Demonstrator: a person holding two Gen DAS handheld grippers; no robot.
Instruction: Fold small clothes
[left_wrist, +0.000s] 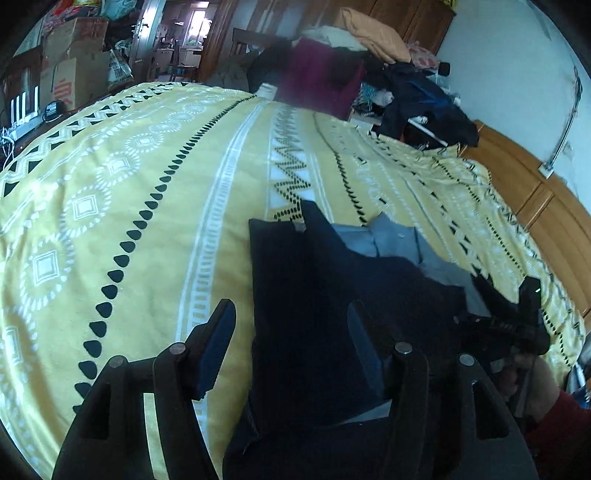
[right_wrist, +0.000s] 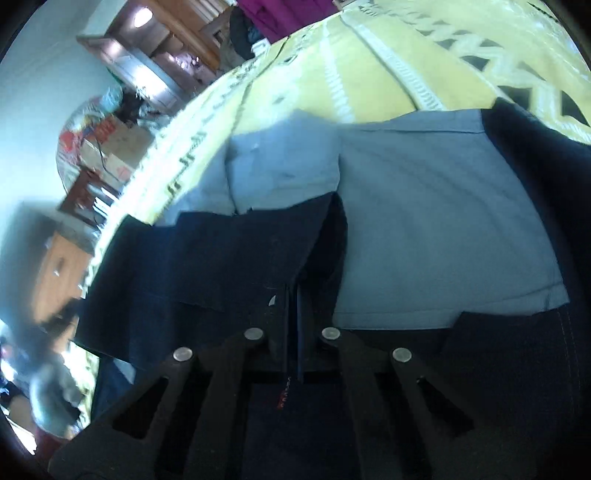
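On the bed (left_wrist: 147, 192), one dark navy garment (left_wrist: 314, 314) lies on the yellow patterned cover, its pale grey-blue lining (right_wrist: 424, 221) turned up. The right gripper (right_wrist: 293, 306) has its fingers pinched tight on a fold of the navy cloth. The left gripper (left_wrist: 291, 332) hangs above the garment's left edge, its fingers spread wide and holding nothing. I'd worry that a one-sided pull drags the whole piece askew, or the thin fold slips free. I count one garment and two grippers.
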